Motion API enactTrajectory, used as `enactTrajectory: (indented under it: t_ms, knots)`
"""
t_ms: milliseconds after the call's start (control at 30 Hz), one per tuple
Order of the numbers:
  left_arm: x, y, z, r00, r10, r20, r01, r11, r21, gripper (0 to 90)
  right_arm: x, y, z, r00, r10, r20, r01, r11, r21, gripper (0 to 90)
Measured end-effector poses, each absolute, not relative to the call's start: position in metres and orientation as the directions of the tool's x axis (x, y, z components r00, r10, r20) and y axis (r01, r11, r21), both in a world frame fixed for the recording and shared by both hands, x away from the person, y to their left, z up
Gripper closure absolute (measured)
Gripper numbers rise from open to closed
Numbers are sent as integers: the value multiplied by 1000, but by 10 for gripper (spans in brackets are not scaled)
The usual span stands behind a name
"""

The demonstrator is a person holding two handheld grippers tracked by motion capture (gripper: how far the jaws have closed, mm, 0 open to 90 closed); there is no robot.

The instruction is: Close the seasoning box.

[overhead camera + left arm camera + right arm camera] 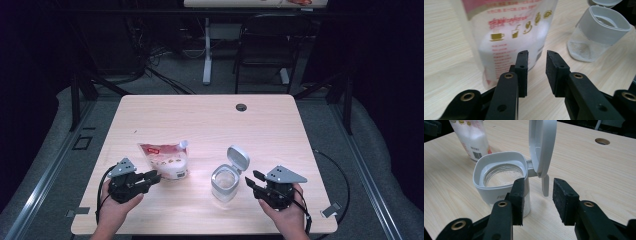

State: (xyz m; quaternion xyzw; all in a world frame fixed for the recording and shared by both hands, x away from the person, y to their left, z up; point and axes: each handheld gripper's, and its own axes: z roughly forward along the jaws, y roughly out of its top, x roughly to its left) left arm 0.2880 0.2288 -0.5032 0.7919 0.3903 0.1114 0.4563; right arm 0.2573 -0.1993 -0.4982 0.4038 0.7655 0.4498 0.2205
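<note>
Both grippers, left (150, 178) and right (252, 181), have jaws spread, holding nothing. Sugar pouch (165, 159) and open-lidded jar (225, 182) stand near the desk's front edge. Looks like pouring's next, so grab the pouch.

High view sits above the person's edge of the table (210, 120), looking forward and down, far off. Left gripper view rides low and close, facing the pouch (509, 30), jar (599, 37) beyond. Right gripper view is close on the jar (501, 182), pouch (472, 137) behind. All three views share the pouch and jar.
</note>
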Motion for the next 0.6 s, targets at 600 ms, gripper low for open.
enactTrajectory:
  t_ms: [600]
  knots:
    - [300,255,-496,603,786,-135,502,-242,830,589,251,-206,-495,-567,823,19,404,258,878,622]
